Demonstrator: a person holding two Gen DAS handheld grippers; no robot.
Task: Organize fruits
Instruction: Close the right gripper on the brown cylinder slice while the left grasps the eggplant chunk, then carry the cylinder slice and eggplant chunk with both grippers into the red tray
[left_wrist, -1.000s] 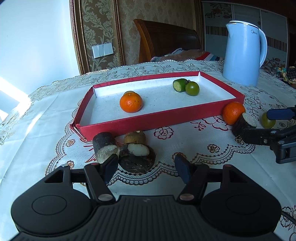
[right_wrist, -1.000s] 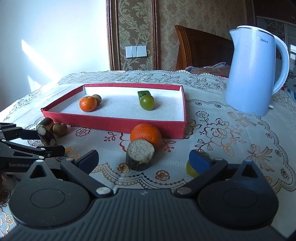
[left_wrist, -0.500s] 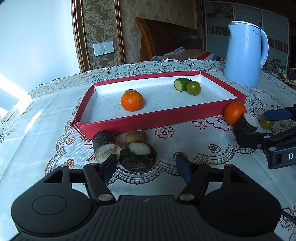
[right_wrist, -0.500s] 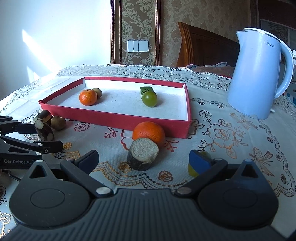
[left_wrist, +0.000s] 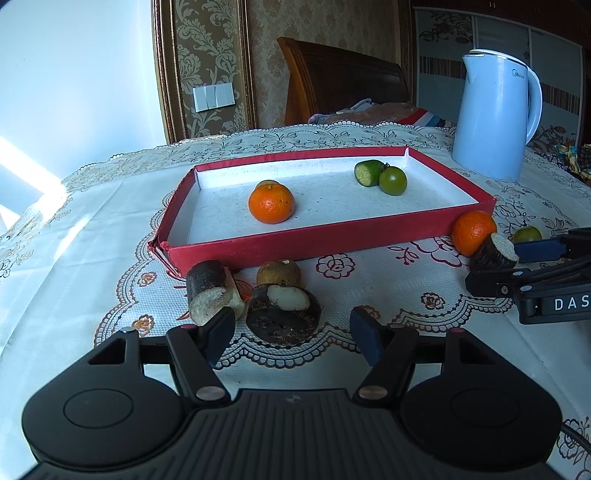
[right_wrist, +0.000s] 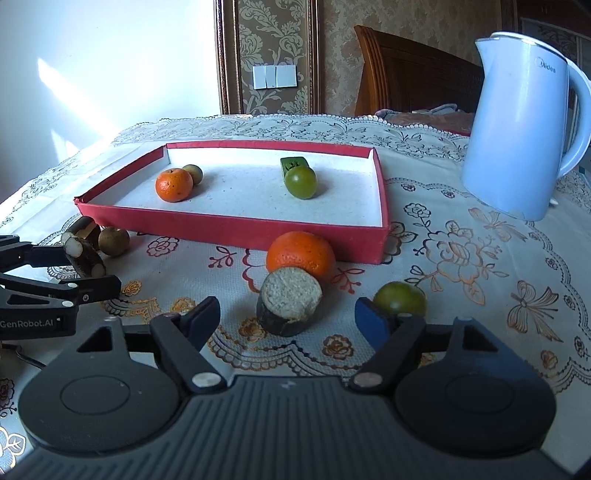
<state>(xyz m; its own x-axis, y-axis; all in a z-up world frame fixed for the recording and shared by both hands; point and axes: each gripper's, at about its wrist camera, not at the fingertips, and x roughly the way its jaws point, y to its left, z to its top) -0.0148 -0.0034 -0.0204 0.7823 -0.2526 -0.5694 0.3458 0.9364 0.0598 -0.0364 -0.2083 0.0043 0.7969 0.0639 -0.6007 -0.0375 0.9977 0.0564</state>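
Note:
A red tray (left_wrist: 332, 236) (right_wrist: 229, 225) holds an orange (left_wrist: 271, 203), a small brown fruit behind it (right_wrist: 194, 172), a green cucumber piece (left_wrist: 367, 172) and a green round fruit (left_wrist: 392, 180). In front of the tray my left gripper (left_wrist: 293, 332) is open and empty, just short of a dark peeled root piece (left_wrist: 282, 308), a dark cane piece (left_wrist: 208, 291) and a brown fruit (left_wrist: 279, 273). My right gripper (right_wrist: 288, 319) is open and empty, facing a cut dark cane piece (right_wrist: 290, 301), an orange (right_wrist: 301, 254) and a green fruit (right_wrist: 399, 297).
A light blue kettle (left_wrist: 495, 118) (right_wrist: 524, 122) stands right of the tray on the lace tablecloth (left_wrist: 92, 229). A wooden headboard (left_wrist: 343, 81) and wall are behind the table. Each gripper shows at the edge of the other's view.
Both grippers have drawn back and risen slightly; the fruits look a bit farther away. The green fruit now shows beside the right finger. No fruit has moved.

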